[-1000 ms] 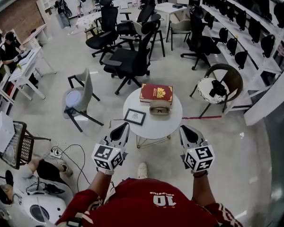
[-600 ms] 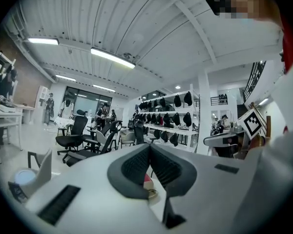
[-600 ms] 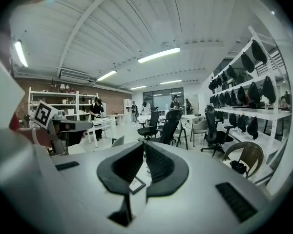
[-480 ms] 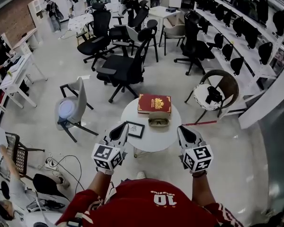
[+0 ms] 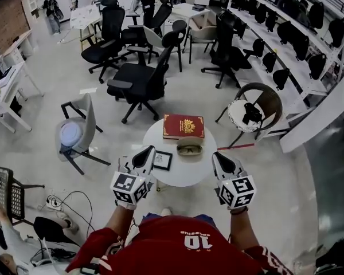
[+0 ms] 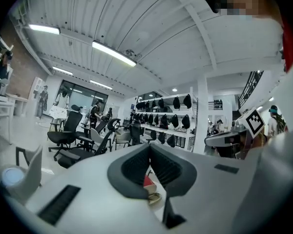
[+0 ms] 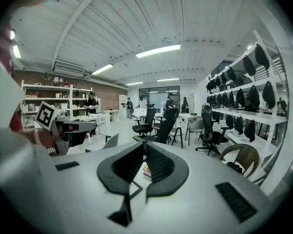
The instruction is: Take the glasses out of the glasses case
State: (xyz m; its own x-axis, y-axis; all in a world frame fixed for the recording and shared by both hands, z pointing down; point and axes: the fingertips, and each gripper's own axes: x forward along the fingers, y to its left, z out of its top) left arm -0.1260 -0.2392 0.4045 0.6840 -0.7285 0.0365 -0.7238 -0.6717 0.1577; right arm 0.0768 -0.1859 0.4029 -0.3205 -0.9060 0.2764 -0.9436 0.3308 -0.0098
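Note:
An open tan glasses case [image 5: 190,148] with glasses in it lies on a small round white table [image 5: 186,172], just in front of a red book [image 5: 183,126]. My left gripper [image 5: 148,152] hovers at the table's near left edge, jaws shut and empty. At the near right edge my right gripper [image 5: 217,157] is held the same way, shut on nothing. Under the closed tips of the left gripper [image 6: 149,148] I see the case [image 6: 154,198] and the book [image 6: 146,181]. The right gripper [image 7: 144,147] points over the table toward the book [image 7: 146,170].
A small framed picture [image 5: 162,160] lies on the table beside the left gripper. Black office chairs [image 5: 140,82] stand beyond the table, a grey chair [image 5: 74,133] at left, a wicker chair [image 5: 253,110] at right. Cables [image 5: 57,202] lie on the floor near left.
The person has stepped toward the table, so it now sits close between the two grippers. Both grippers stay shut and keep their pose in front of the body.

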